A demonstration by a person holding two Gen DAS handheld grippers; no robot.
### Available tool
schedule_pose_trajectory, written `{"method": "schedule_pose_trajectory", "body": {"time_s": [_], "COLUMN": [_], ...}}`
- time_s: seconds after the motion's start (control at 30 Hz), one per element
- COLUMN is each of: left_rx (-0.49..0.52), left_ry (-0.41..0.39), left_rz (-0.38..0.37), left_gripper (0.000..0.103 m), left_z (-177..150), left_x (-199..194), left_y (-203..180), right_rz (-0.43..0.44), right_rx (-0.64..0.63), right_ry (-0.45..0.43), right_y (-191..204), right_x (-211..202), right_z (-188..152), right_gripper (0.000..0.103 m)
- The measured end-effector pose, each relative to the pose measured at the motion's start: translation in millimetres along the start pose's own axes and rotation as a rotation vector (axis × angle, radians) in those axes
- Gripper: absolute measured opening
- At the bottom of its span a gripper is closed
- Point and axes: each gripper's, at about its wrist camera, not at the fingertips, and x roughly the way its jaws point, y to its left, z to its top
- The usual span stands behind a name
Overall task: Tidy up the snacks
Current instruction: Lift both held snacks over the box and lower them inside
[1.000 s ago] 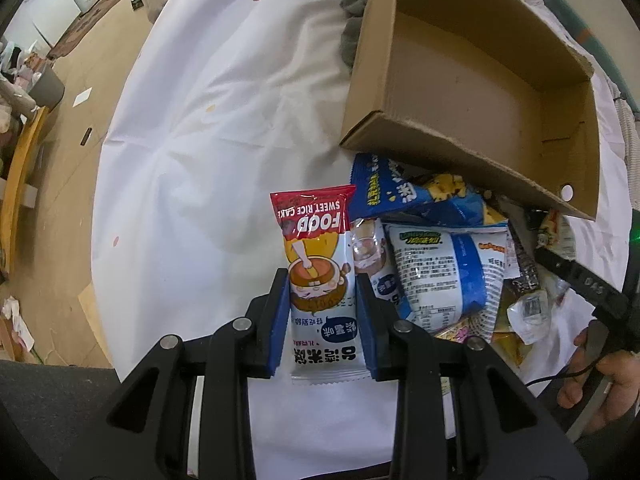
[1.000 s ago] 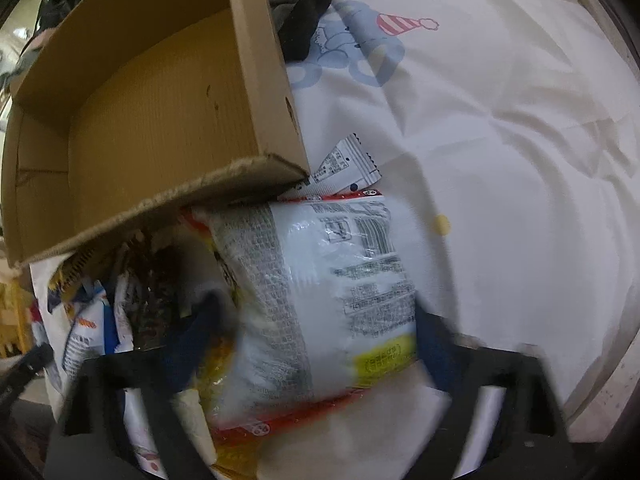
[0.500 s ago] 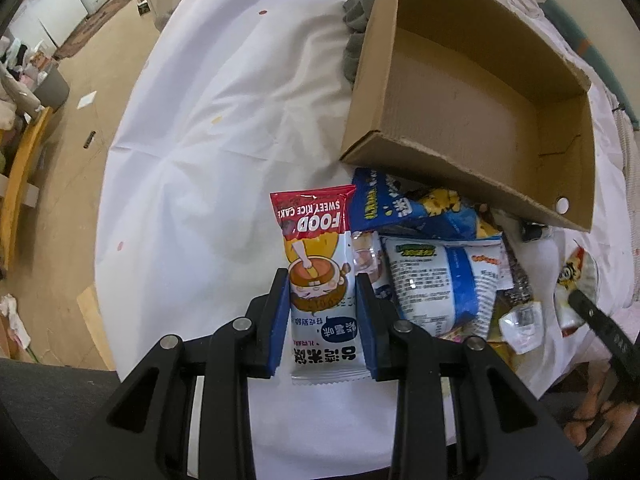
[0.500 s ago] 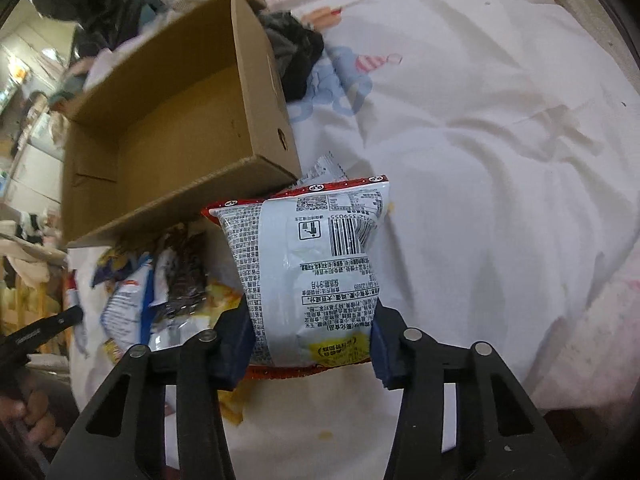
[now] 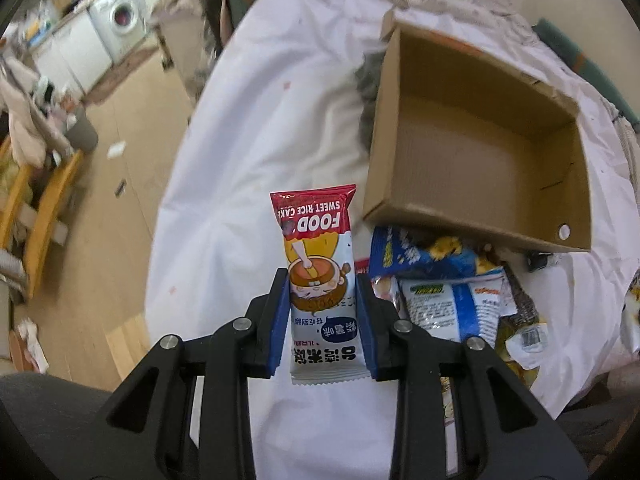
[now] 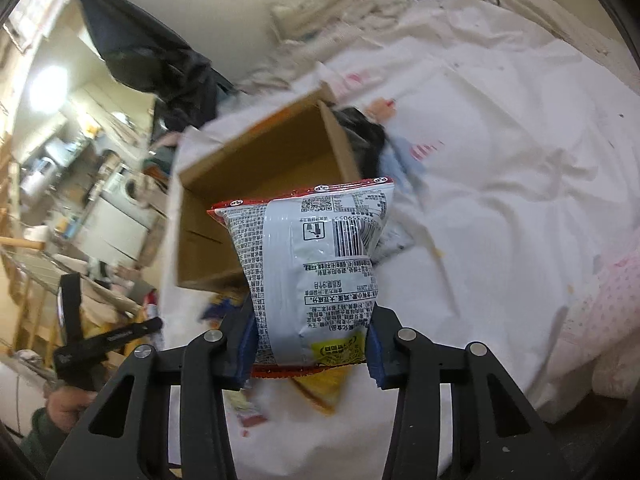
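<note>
My left gripper (image 5: 322,292) is shut on a red and white sweet rice cake packet (image 5: 318,264) and holds it above the white sheet, left of the open cardboard box (image 5: 480,160). My right gripper (image 6: 310,332) is shut on a white and red snack bag (image 6: 312,264), raised in front of the same box (image 6: 260,184). The box looks empty inside. A pile of snack packets (image 5: 448,296) lies just in front of the box.
A white sheet (image 5: 272,128) covers the bed. Dark cloth (image 6: 360,136) lies behind the box. The floor, a washing machine (image 5: 120,24) and wooden furniture are to the left. The left gripper's handle and hand (image 6: 76,344) show in the right wrist view.
Both grippers have lifted their packets up off the pile and away from the bed. The box now appears farther and lower in both views.
</note>
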Motion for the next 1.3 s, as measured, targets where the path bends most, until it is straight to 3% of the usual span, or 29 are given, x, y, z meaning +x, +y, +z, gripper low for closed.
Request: {"method": "schedule_pose_trajectory", "body": {"time_s": [0.33, 0.5, 0.7, 1.03, 1.2, 1.3], "left_rx": [0.072, 0.081, 0.128, 0.192, 0.239, 0.238], "left_ry": [-0.12, -0.133, -0.168, -0.14, -0.155, -0.11], "left_rz": [-0.092, -0.142, -0.127, -0.142, -0.119, -0.135], "left_gripper": [0.027, 0.027, 0.027, 0.028, 0.028, 0.028], "left_z": [37.0, 62.6, 88.8, 112.3, 105.4, 102.7], "left_x": [-50.1, -55.7, -57.1, -16.8, 11.7, 27.1], "left_y": [-26.7, -37.8, -53.1, -84.5, -96.5, -97.3], "right_rz": [0.091, 0.105, 0.092, 0.054, 0.031, 0.011], "right_rx": [-0.015, -0.04, -0.102, -0.098, -0.093, -0.102], "right_ry": [-0.03, -0.035, -0.05, 0.014, 0.049, 0.08], "right_y": [29.0, 43.6, 56.9, 54.0, 44.6, 43.1], "right_x": [4.5, 14.6, 31.2, 82.9, 110.2, 120.3], "right_z": [24.4, 49.6, 72.9, 97.5, 88.0, 85.3], "right_gripper": [0.045, 0.045, 0.045, 0.045, 0.045, 0.045]}}
